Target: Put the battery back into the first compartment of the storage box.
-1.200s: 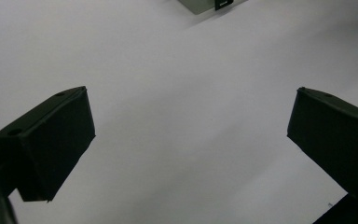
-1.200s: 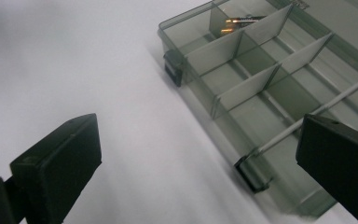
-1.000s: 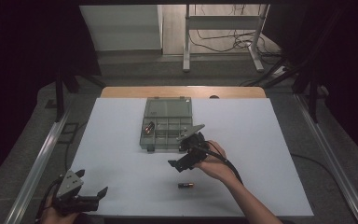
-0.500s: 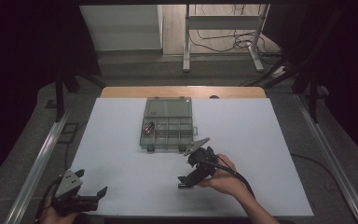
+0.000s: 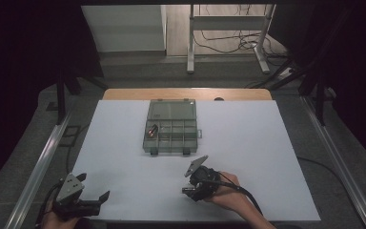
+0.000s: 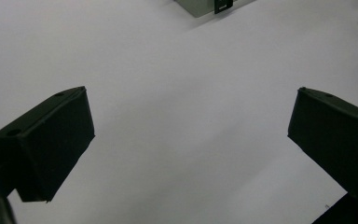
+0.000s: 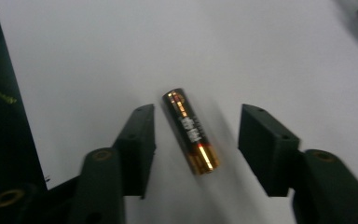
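Observation:
A black and gold battery [image 7: 190, 131] lies flat on the white table sheet [image 5: 248, 143], and my right gripper [image 7: 196, 127] straddles it. The jaws have just been closing, with a gap left on each side of the battery and neither pad touching it. In the high view the right gripper [image 5: 189, 191] sits low near the table's front edge, held by a hand. My left gripper [image 5: 93, 199] rests at the front left corner, its jaws wide apart over bare sheet [image 6: 191, 116].
A grey compartment box [image 5: 171, 127] stands open at the table's middle, with a small battery-like item [image 5: 153, 130] in one left cell. Its corner [image 6: 205, 5] shows at the top of the left gripper view. Metal rails run along both table sides.
The right gripper has come toward the front edge and lower, down over the battery, and its jaws have narrowed around it. The left gripper has stayed put.

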`<state>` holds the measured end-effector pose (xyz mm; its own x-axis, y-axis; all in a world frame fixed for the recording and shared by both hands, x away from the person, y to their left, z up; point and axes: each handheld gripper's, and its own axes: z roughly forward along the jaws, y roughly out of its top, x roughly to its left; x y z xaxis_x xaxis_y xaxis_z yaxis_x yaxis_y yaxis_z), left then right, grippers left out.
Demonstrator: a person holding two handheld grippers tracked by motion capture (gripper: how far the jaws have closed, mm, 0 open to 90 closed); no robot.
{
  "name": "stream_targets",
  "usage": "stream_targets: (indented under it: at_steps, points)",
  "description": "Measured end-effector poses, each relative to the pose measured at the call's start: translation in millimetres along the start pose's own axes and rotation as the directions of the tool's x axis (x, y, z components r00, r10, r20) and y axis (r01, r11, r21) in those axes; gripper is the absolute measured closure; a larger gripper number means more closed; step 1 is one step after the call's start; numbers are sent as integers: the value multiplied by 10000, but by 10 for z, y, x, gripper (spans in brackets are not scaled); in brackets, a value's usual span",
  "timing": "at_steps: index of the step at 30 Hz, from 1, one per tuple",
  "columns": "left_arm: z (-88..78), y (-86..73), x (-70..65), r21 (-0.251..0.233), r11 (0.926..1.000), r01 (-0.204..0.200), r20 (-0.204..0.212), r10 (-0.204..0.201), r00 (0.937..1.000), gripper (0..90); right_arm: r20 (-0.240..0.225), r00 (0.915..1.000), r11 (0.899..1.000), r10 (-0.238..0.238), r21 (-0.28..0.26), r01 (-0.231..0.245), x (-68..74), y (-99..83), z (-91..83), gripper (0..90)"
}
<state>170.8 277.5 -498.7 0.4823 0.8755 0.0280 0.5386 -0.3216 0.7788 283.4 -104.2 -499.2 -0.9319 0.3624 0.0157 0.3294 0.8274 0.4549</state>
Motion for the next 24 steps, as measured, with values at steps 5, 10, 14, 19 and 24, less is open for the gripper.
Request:
stream_targets:
  at_steps: [5,10,14,19,24]
  points:
    - [1,0,-2,2,10000,-4,6,4,10000,11,-45,9995,9983,-322,493,324,-3,-5,82,696]
    - [4,2,-7,34,10000,-53,-10,53,10000,11,174,9982,9956,-575,754,560,28,21,83,768]
    - [3,1,-6,23,10000,-43,-8,43,10000,11,55,9997,9973,-255,686,250,4,15,79,769]
    - [5,2,-5,35,10000,-36,-5,36,10000,12,217,9998,9997,-5,238,0,-29,11,29,769]
    - [4,1,-5,33,10000,-37,-9,37,10000,12,225,9996,9992,164,-381,-155,-48,24,-50,769]
